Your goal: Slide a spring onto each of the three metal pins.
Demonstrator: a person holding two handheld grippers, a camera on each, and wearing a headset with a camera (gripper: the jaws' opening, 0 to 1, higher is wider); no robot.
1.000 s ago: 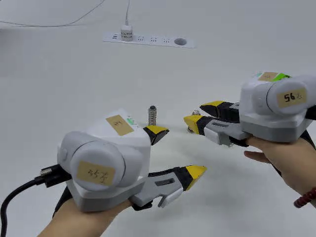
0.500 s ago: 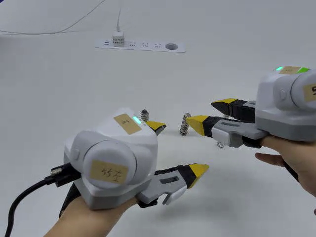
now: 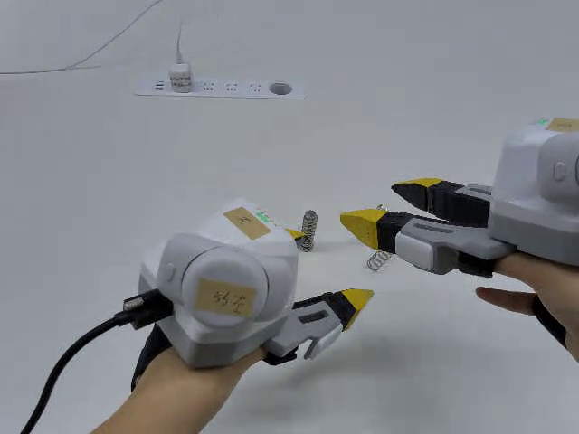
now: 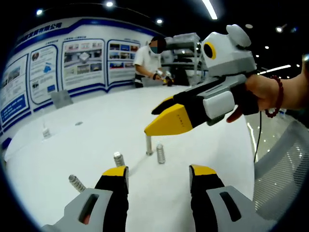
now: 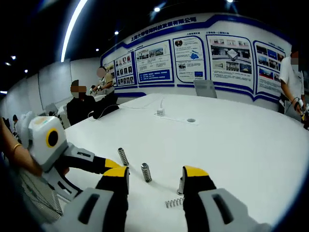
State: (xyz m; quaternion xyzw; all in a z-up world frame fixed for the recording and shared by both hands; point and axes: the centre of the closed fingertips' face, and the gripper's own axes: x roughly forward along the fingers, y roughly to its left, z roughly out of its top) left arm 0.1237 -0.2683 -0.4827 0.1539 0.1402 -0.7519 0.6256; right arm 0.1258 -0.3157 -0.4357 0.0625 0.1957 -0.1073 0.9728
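My left gripper [image 3: 326, 265] [image 4: 159, 170] is open over the white table with nothing between its jaws. My right gripper [image 3: 389, 203] [image 5: 154, 171] is open too and hovers a little above the table, empty. A spring standing on a pin [image 3: 309, 231] [image 5: 146, 172] [image 4: 119, 158] rises just beyond the left gripper's upper fingertip. A loose spring [image 3: 378, 260] [image 5: 173, 202] [image 4: 161, 153] lies on the table below the right gripper, beside a bare metal pin [image 5: 180, 186] [image 4: 148, 144]. Another spring [image 5: 123, 156] [image 4: 76, 182] stands tilted farther left.
A white power strip [image 3: 217, 88] with a plugged-in adapter and cable lies at the far side of the table. People stand and sit beyond the table's edges in both gripper views. A black cable [image 3: 72, 362] trails from the left gripper.
The spring near the right gripper's tips leaned over and now lies flat on the table. The right gripper drew back to the right. The head camera shifted.
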